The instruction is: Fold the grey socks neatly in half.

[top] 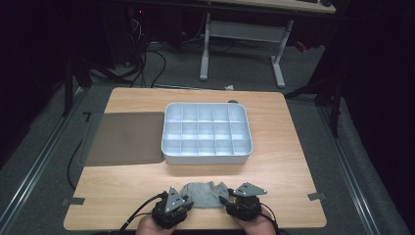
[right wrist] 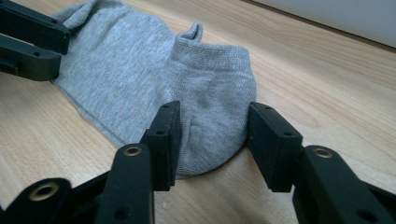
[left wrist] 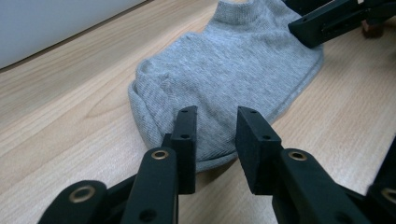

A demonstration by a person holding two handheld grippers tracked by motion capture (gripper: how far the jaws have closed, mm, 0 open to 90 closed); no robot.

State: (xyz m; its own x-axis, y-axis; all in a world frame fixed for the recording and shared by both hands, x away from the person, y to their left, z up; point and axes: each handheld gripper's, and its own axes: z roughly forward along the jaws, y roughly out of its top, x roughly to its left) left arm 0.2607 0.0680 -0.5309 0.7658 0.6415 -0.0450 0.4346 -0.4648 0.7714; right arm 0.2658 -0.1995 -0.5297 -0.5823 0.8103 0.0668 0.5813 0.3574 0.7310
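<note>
A grey ankle sock (top: 205,194) lies flat on the wooden table near its front edge, between my two grippers. In the left gripper view my left gripper (left wrist: 215,126) stands open, its jaws on either side of the sock's (left wrist: 224,70) rounded end, with a gap showing between the pads. My right gripper (right wrist: 212,126) is open wider, and the sock's (right wrist: 140,70) other end with the cuff lies between its jaws. In the high view the left gripper (top: 187,199) and the right gripper (top: 225,199) face each other across the sock, each held in a hand.
A white tray (top: 208,159) divided into several compartments sits at the table's middle. A flat grey mat (top: 125,139) lies to its left. Beyond the table stand a white desk frame (top: 242,34) and cables on the floor.
</note>
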